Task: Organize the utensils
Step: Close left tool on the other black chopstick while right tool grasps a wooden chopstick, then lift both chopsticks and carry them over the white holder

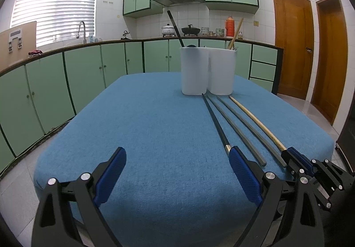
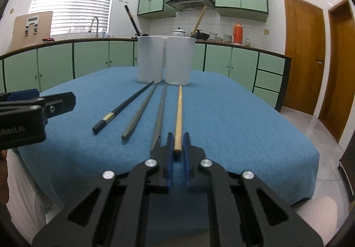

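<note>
Four long chopsticks lying side by side on the blue cloth table (image 2: pixel 221 113), all pointing at two white plastic cups. From left to right: a black chopstick with a gold band (image 2: pixel 124 107), a grey chopstick (image 2: pixel 139 111), a second grey chopstick (image 2: pixel 160 113), and a light wooden chopstick (image 2: pixel 178 116).

Two tall white plastic cups standing touching each other at the far end of the table: left white cup (image 2: pixel 149 58) and right white cup (image 2: pixel 179 60). Far tips of the chopsticks just beside the bottoms of the cups. Sticking up out of the left cup, one more black stick (image 1: pixel 175 27). Sticking up out of the right cup, one more wooden stick (image 1: pixel 237 32).

Right tool (image 2: pixel 177 147) down low at the near end of the light wooden chopstick. Blue pads almost together, one on each side of the stick's end, pinching it or very close to it. Chopstick flat on the cloth along most of its length.

Left tool (image 1: pixel 177 171) spread wide open, holding nothing. Low over the bare blue cloth, to the left of the chopsticks. Right blue pad (image 1: pixel 243 173) just over the near end of the black chopstick with a gold band.

Behind the table, green kitchen cupboards (image 1: pixel 88 69) and brown wooden doors (image 1: pixel 292 42).
</note>
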`<state>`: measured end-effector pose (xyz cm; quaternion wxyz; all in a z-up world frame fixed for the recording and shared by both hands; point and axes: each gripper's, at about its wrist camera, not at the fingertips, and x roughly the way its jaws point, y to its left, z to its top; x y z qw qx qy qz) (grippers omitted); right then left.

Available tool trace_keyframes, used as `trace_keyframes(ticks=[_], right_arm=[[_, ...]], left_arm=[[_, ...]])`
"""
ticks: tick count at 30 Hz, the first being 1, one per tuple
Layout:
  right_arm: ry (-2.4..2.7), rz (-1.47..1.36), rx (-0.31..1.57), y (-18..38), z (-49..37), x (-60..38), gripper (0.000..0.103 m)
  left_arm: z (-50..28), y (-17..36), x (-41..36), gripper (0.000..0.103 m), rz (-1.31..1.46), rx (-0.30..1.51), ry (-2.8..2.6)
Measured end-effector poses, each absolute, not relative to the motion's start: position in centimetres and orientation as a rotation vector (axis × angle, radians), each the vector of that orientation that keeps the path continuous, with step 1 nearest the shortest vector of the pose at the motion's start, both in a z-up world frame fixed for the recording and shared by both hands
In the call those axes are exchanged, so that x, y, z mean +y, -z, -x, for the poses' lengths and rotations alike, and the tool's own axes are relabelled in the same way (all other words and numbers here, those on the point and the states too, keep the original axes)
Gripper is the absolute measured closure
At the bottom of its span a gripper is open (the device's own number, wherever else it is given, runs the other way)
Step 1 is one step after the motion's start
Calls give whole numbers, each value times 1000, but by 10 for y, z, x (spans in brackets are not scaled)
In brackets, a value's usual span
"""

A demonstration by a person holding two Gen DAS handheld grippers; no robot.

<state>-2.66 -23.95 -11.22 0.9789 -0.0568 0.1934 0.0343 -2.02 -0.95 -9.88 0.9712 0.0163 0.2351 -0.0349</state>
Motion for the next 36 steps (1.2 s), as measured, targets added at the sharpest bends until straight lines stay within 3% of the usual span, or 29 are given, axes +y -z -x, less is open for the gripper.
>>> trace_keyframes(ticks=[17,24,29,36], right_arm=[[18,37,340,100,30,-270,97],[9,16,344,100,27,-277,97],[12,2,342,102,28,-283,97],[15,-10,335,100,29,-287,97]], left_arm=[[13,107,-34,13,-35,516,133],[2,115,-49,44,-35,564,170],[3,120,-59,54,-49,558,171],[3,121,-69,94,-32,553,173]])
